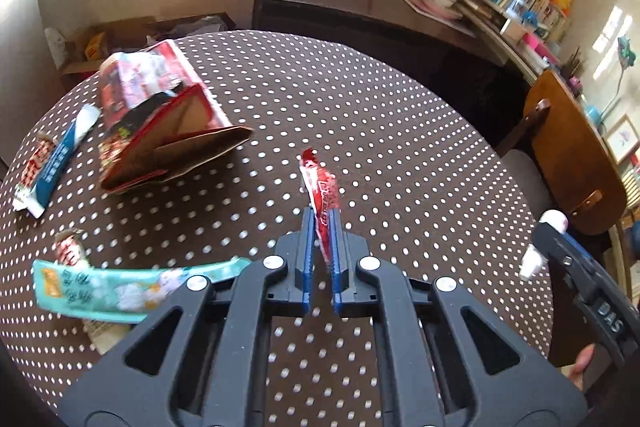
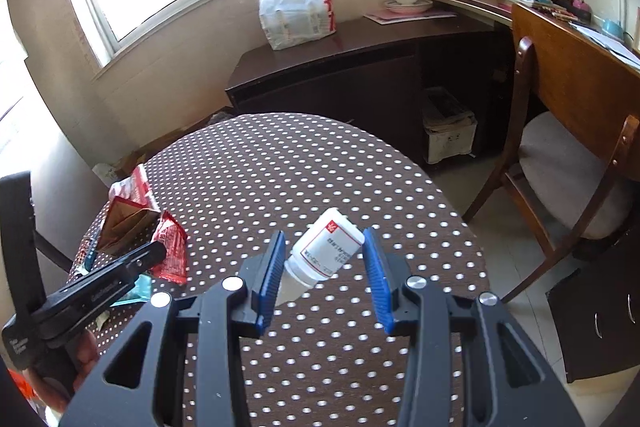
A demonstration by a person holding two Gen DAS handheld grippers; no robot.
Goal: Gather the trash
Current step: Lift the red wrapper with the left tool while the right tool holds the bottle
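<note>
My left gripper (image 1: 322, 217) is shut on a red snack wrapper (image 1: 318, 183) and holds it upright above the polka-dot table (image 1: 360, 107). The wrapper also shows in the right wrist view (image 2: 170, 247). My right gripper (image 2: 325, 239) holds a small white pill bottle (image 2: 326, 251) tilted between its blue pads, above the table (image 2: 280, 155); the bottle touches the right pad. In the left wrist view the bottle (image 1: 540, 247) sticks out of the right gripper at the right edge.
An open red paper bag (image 1: 160, 119) lies at the table's left. A blue-white wrapper (image 1: 60, 159), a teal wrapper (image 1: 120, 287) and small red-white wrappers (image 1: 70, 251) lie near the left edge. A wooden chair (image 2: 560, 163) and a dark cabinet (image 2: 340, 67) with a white plastic bag (image 2: 296, 7) stand beyond.
</note>
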